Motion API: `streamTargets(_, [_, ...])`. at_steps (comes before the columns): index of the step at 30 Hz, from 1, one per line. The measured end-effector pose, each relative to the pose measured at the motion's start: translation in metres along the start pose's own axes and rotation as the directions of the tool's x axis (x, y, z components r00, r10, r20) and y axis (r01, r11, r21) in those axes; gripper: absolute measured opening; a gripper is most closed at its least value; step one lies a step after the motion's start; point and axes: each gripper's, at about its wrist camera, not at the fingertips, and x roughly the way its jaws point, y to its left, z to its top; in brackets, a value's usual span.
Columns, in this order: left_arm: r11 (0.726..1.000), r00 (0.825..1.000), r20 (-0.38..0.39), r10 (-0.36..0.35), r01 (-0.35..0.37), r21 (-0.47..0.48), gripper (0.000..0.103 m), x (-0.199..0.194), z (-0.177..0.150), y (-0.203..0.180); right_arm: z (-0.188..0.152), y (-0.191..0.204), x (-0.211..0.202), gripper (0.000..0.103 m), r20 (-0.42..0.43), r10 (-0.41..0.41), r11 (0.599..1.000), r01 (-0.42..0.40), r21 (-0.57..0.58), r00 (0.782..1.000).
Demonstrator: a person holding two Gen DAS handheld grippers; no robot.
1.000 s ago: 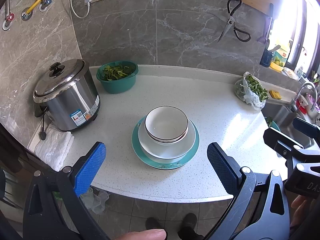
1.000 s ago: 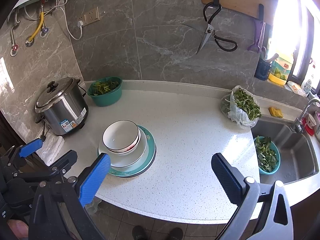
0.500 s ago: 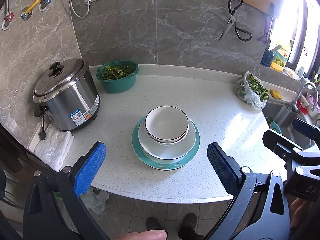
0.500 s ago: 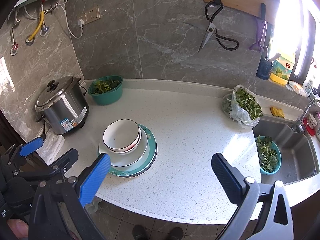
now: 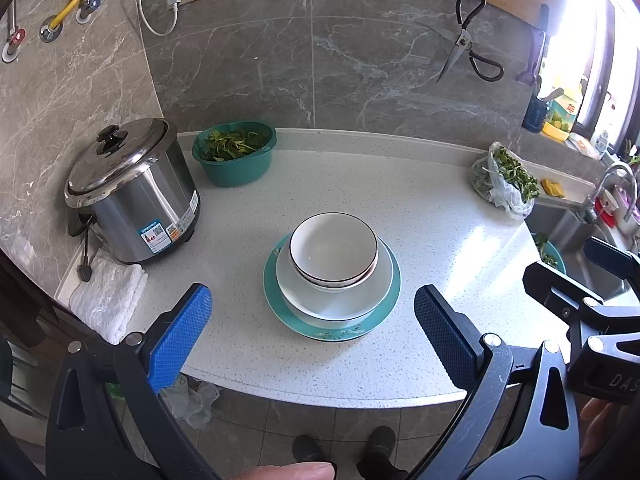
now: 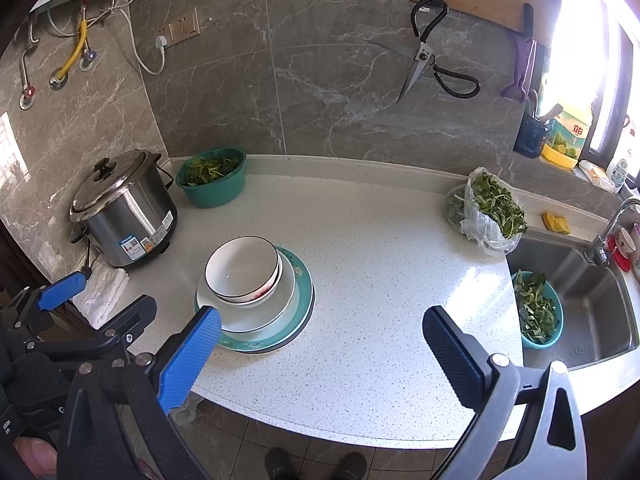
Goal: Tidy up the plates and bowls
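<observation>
- white countertop (image 5: 420, 220) carries the stack, near its front edge
- teal plate (image 5: 280, 304) at the bottom, white plate (image 5: 340, 304) on it, black-rimmed bowl (image 5: 333, 246) nested on top
- left gripper (image 5: 313, 320) jaws wide apart, empty, stack at 12 o'clock just past the tips
- right gripper (image 6: 322, 344) jaws wide apart, empty, stack at 10 o'clock, behind its left blue pad (image 6: 188, 360)

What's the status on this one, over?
Left gripper open, empty, short of the counter edge. Right gripper open, empty. Bowls stacked on white plate, teal plate beneath. Nothing blocking.
</observation>
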Motion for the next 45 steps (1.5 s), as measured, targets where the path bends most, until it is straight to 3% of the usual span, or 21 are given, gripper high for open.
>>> streamTargets(45, [1.000,1.000,0.000,-0.010,0.010,-0.002,0.103,0.011,0.001,-0.001,-0.005,-0.003,0.005,0.103,-0.014,0.008,1.000,-0.008,-0.008,1.000])
